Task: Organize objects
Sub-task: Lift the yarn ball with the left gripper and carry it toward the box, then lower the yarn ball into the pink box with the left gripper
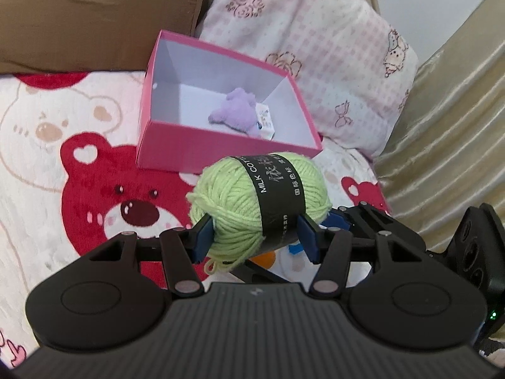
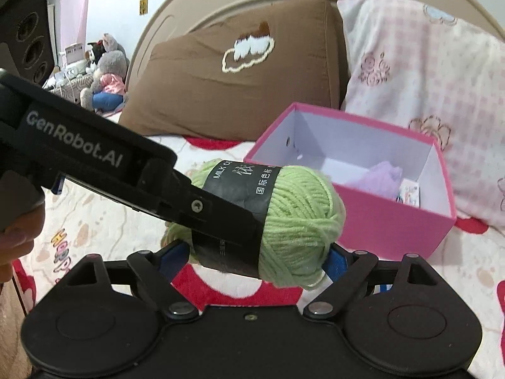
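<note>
the left gripper [image 1: 254,237] has its blue pads [image 1: 202,237] pressed against both sides of a ball of light green yarn [image 1: 262,202] with a black paper band [image 1: 281,195], holding it up off the bear-print blanket [image 1: 79,170]. in the right wrist view the right gripper [image 2: 254,260] sits under the same yarn, its jaws spread wide at either end of the ball; whether its pads actually touch is hard to tell, since the yarn hides them. the left gripper crosses that view from the left. just beyond the yarn stands an open pink box [image 1: 176,145] with a small purple plush toy [image 1: 235,110] inside, backed by a brown pillow [image 2: 236,72] and a pink checked pillow [image 1: 315,44].
</note>
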`<state>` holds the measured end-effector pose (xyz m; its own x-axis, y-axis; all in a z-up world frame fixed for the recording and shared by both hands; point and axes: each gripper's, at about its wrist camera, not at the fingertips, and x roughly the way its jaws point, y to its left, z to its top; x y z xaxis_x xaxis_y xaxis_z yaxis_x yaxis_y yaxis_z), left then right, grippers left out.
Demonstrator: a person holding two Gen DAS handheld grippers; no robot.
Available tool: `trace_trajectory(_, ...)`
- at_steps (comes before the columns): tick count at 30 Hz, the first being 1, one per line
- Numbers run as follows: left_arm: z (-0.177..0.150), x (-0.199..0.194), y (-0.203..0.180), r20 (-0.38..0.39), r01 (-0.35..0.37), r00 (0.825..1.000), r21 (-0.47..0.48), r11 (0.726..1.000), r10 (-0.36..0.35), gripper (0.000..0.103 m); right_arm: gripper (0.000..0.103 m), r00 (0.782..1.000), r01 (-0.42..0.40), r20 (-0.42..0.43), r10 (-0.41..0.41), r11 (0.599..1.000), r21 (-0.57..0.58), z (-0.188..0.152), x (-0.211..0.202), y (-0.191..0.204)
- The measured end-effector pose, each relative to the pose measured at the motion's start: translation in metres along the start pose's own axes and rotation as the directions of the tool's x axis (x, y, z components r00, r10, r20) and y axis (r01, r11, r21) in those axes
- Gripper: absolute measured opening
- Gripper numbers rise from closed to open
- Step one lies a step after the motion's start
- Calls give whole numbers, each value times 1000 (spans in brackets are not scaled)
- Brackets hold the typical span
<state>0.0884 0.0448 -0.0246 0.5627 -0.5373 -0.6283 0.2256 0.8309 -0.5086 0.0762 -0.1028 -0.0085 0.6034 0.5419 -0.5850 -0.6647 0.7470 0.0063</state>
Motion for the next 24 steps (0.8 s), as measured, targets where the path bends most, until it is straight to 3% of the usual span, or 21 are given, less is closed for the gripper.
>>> trace_trajectory(12, 37, -11, -28, 61, -22, 998, 2, 1000, 22, 55, 93, 998, -11, 62, 14, 999, -48, 35, -10, -14)
trace_trajectory(18, 55, -1, -31, 107, 10, 994, 5, 1000, -10, 54, 95, 996, 13, 88, -5, 997, -81, 50, -6, -26)
trace_trajectory(24, 77, 22, -30, 99, 24, 995, 4, 1000, -24, 54, 95, 996, 39, 84, -32, 996, -85, 61, 5, -42)
